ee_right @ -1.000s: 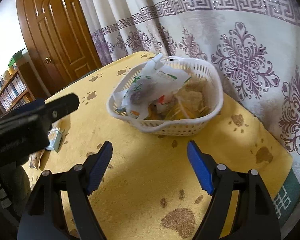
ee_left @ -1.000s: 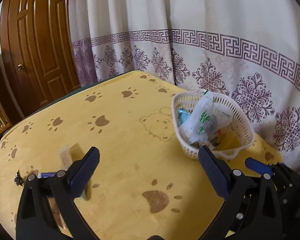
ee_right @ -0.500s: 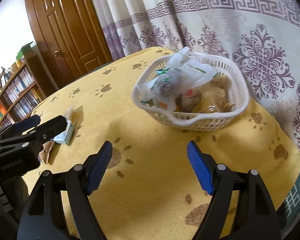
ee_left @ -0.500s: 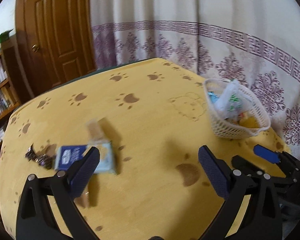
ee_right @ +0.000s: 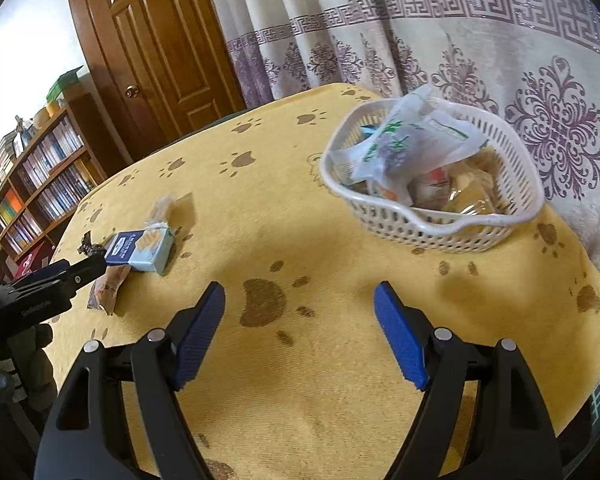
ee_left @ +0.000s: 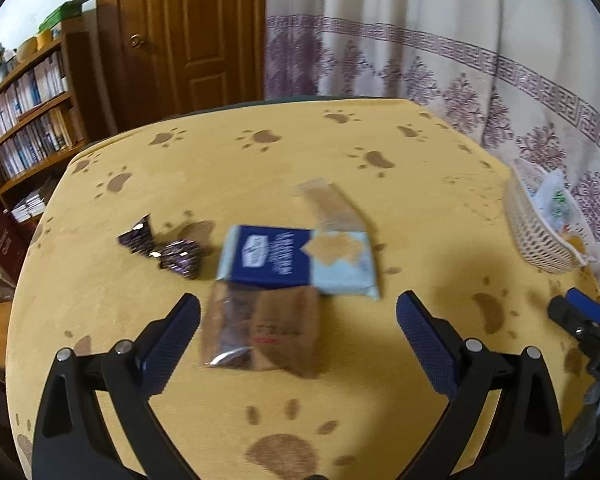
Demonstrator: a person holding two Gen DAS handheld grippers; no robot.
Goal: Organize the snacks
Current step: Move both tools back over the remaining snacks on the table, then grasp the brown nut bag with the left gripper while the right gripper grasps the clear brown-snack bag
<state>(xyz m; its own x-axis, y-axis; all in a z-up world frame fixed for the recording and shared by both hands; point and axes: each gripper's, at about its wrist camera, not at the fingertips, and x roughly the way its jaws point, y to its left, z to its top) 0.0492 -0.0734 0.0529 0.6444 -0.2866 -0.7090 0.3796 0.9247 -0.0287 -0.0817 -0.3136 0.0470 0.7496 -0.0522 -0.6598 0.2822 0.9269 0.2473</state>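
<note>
Left wrist view: the left gripper [ee_left: 298,322] stands wide open and holds nothing, its fingers spread to either side of a brown packet [ee_left: 266,330] that lies flat on the yellow cloth [ee_left: 260,168]. Just ahead of it, overlapping the packet's far end, lies a blue box [ee_left: 296,262], its long axis crosswise to the fingers, its pale end toward the right finger. A clear wrapper [ee_left: 332,206] runs away from beyond the box, angled a little left. Two dark candies [ee_left: 160,246] sit ahead and left, apart from the box.

The right gripper [ee_right: 300,330] is also wide open and empty, over bare cloth; the basket [ee_right: 432,232], already part full, is ahead and to its right.

The risk, as I judge it: the packet's long axis points roughly along the fingers, so closing would squeeze it across its width, and a thin film packet may buckle or slip. With the box resting on its far end, a lift could drag the box along. The view is blurred, so the exact overlap is uncertain.
</note>
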